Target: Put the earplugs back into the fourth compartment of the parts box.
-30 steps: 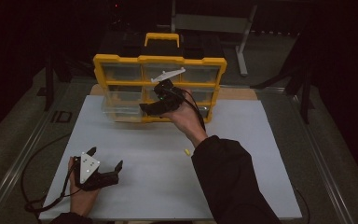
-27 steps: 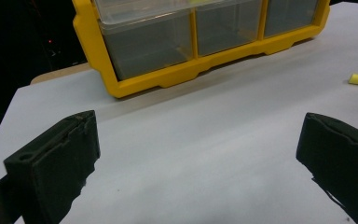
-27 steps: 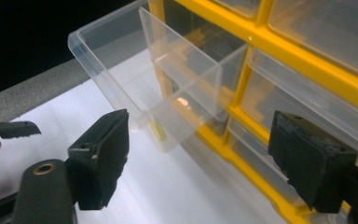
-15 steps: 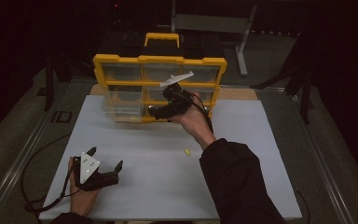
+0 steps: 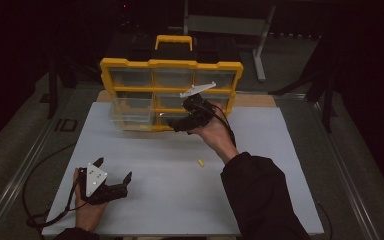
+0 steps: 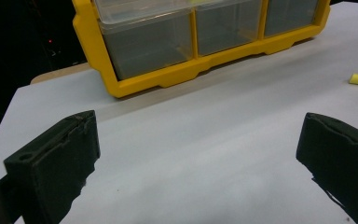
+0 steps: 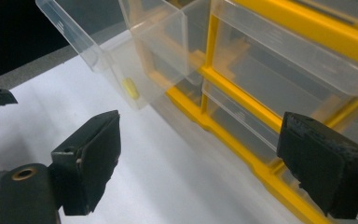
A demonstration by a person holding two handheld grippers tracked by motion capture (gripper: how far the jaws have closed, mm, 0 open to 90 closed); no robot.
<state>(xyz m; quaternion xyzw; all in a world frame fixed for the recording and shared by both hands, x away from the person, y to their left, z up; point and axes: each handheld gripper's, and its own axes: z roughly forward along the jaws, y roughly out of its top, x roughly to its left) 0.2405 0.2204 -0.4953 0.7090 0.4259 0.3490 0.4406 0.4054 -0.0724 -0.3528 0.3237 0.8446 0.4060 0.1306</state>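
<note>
At the left of the high view we see the left gripper resting low on the white table near its front edge, held in the person's left hand. Its jaws stand wide apart with nothing between them; in the left gripper view only bare table lies between the two black pads. Further right, a small yellow earplug lies alone on the table, well apart from both grippers. Beyond it stands the yellow organizer with clear drawers, one drawer pulled out at its lower left, a yellow piece inside. The right gripper hangs just before the organizer's lower row. Its jaws have just been opening and stand released, gripping nothing.
</note>
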